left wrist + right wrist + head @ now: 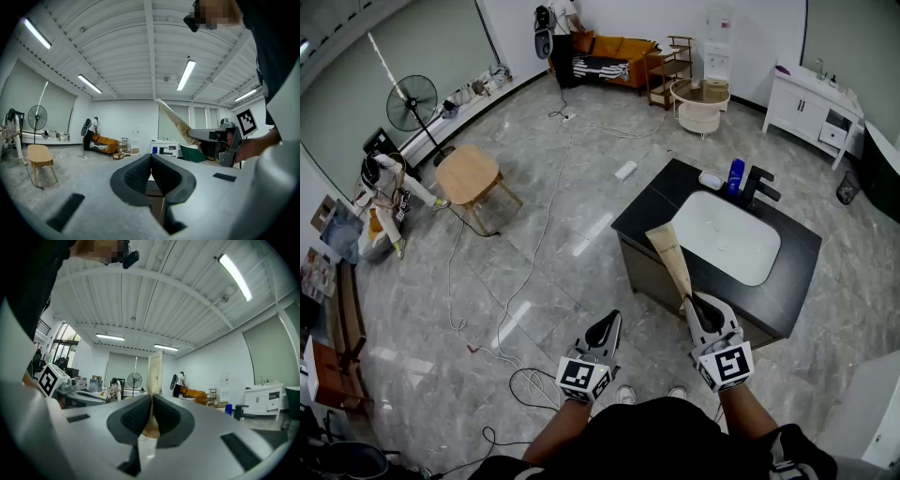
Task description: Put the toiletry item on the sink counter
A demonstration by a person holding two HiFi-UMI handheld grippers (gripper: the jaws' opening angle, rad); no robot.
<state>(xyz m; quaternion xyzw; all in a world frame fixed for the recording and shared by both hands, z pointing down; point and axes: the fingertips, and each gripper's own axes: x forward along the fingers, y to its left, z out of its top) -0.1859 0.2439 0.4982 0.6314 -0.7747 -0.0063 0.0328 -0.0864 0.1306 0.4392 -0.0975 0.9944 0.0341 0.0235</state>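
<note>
Grey marble flooring is spread through a large room, and a black sink counter [649, 217] with a white basin [727, 239] is seen ahead. A blue bottle [736, 175] and a dark faucet [759, 186] are stood at its far edge.

The toiletry item, a long tan tube [673, 258] flattened at its far end, is held in the air by the right gripper [694, 302]. Its fingers are closed on the tube's thicker near end. The flat end is pointed over the counter's near edge, just beside the basin.

The left gripper [609, 323] is held low beside it, its fingers pressed together with nothing between them.

The tube is judged light and soft-walled, with a thin, bendable flat end. A hold at the thicker end seems firmest. Because it is gripped at one end only, swinging or slipping should be expected, so it is best laid flat.
</note>
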